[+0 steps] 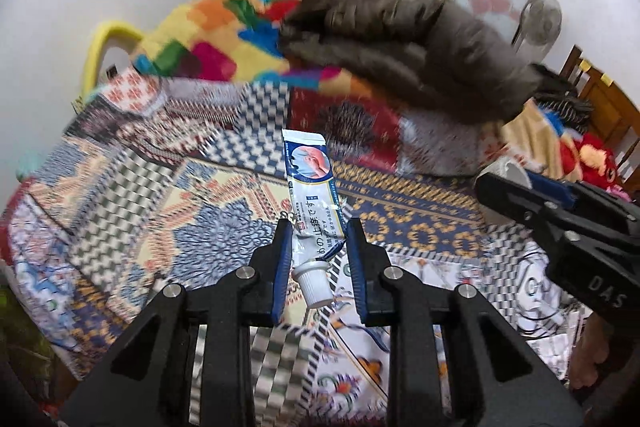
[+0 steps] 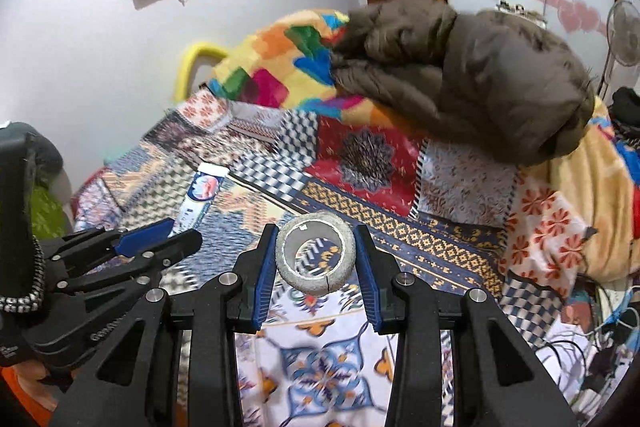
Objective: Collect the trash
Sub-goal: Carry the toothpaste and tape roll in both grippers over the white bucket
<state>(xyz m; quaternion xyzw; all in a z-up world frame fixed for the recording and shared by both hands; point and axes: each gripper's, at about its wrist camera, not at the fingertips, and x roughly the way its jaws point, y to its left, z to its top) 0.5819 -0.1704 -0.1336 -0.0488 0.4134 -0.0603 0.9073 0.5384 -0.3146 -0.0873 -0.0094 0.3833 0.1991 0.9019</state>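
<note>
Both tongs are black two-finger grippers with blue pads, working over a bed covered by a patchwork quilt (image 2: 400, 227) of many patterns. Left gripper (image 1: 319, 227) has its jaws partly apart around a flattened white-and-blue ointment tube (image 1: 314, 203) with a ribbed white cap – the pads stand just beside the tube's lower end, and I cannot tell whether they press it; the tube lies on the quilt, cap toward the camera. Right gripper (image 2: 316, 233) brackets a grey, rough-sided tape roll (image 2: 315, 253), both pads against its sides – tilted, hollow centre showing. Behind lie a bright multicoloured blanket (image 2: 276, 63) and a brown puffy jacket (image 2: 480, 75).
</note>
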